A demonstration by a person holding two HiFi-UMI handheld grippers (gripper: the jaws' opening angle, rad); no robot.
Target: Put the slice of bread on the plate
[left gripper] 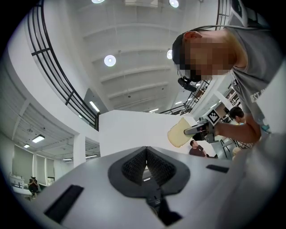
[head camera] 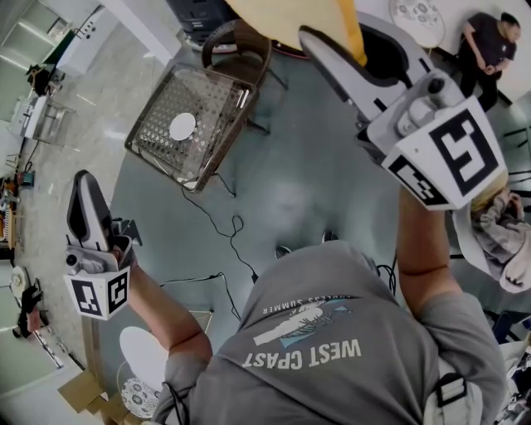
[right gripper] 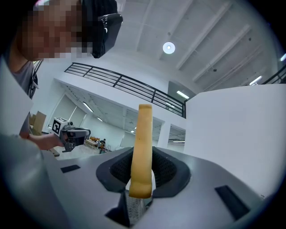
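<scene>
My right gripper [head camera: 348,41] is raised at the upper right of the head view, shut on a pale yellow slice of bread [head camera: 290,15]. In the right gripper view the slice [right gripper: 144,143] stands on edge between the dark pads [right gripper: 117,169] of that gripper [right gripper: 142,169]. My left gripper [head camera: 85,187] is held out at the left, its jaws together with nothing in them [left gripper: 146,157]. It looks across at the bread [left gripper: 179,132] in the right gripper [left gripper: 196,129]. A white round plate [head camera: 143,353] lies low at the bottom left, under my left arm.
A brown wire basket [head camera: 158,145] with a small white disc [head camera: 182,126] in it stands on the grey floor ahead. Black cables [head camera: 217,222] trail across the floor. Another person [head camera: 489,46] stands at the top right. A bundle of cloth [head camera: 498,224] lies at the right edge.
</scene>
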